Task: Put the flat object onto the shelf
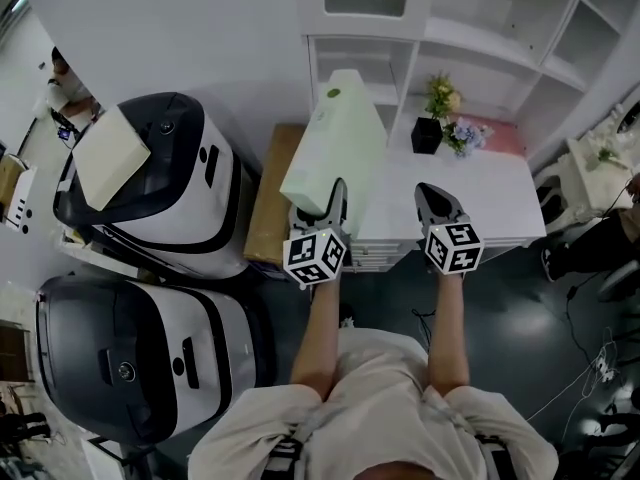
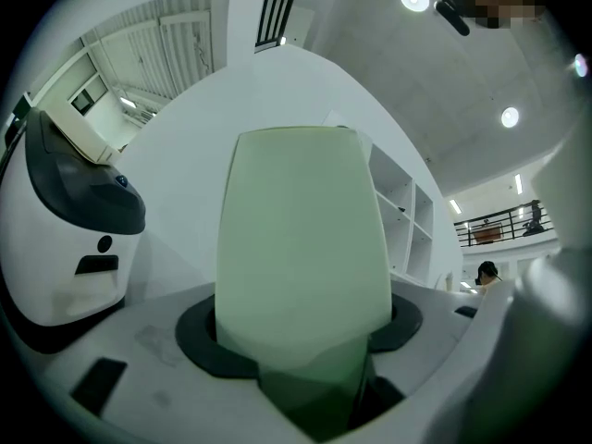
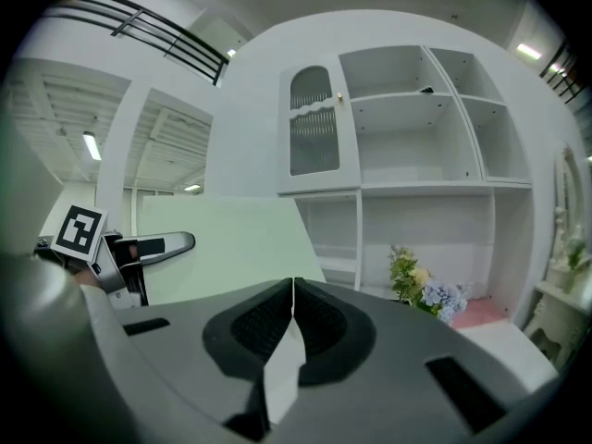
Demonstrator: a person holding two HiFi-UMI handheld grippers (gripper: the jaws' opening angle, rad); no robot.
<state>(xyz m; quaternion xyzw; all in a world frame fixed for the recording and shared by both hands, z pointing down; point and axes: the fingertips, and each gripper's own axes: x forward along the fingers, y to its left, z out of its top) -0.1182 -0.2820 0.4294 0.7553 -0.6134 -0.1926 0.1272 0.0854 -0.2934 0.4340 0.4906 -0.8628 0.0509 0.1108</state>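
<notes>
The flat object is a pale green panel, smooth and plain, with a small dark green mark near its far end. It is clamped at its near edge in the left gripper and rises from there towards the upper centre of the head view. Its far end overlaps the lower left opening of the white shelf; whether it touches there cannot be told. The right gripper, just to the right of it, has its jaws pressed together on nothing.

Below the shelf's open compartments a white tabletop carries a black pot of flowers and something pink behind it. At the left of the frame stand two large white-and-black machines, one with a cream slab on top, on a dark floor.

The left gripper view is filled by the panel's broad face — the right gripper view alone shows the shelf's arched glass door, with the panel edge-on at its lower left.
</notes>
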